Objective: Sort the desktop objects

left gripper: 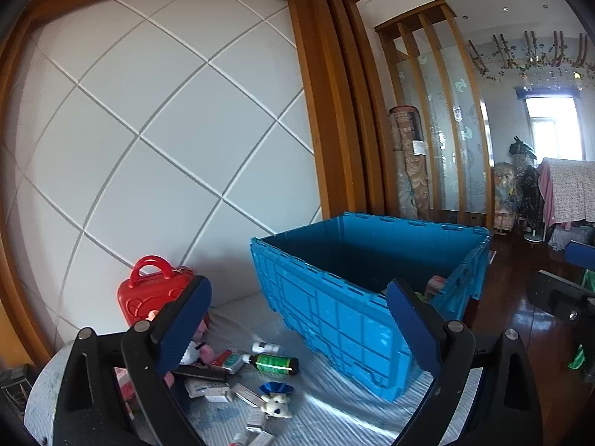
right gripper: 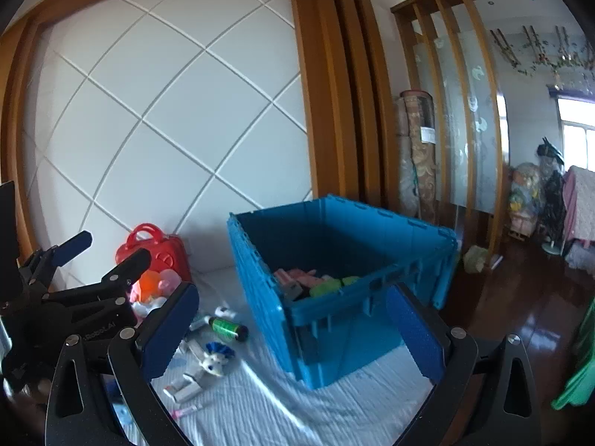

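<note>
A big blue crate (left gripper: 334,308) stands open on the pale cloth (left gripper: 334,401), with pink and green items (right gripper: 319,282) inside it. Left of it lies a heap of small objects: a green bottle (left gripper: 275,363), a small plush dog (left gripper: 277,405), little boxes and tubes (left gripper: 223,390), and orange and pink toys (right gripper: 156,282). My left gripper (left gripper: 297,319) hovers open above the heap, holding nothing. The right gripper (right gripper: 293,330) is open too, empty, in front of the crate's near corner. In the right wrist view the left gripper (right gripper: 115,247) shows at the left, jaws apart.
A red toy case (left gripper: 148,293) leans against the white panelled wall (left gripper: 167,130) behind the heap. Dark wooden floor (left gripper: 520,316) lies to the right of the crate. Rolled carpets (left gripper: 409,160) and covered furniture (left gripper: 569,189) stand further back on the right.
</note>
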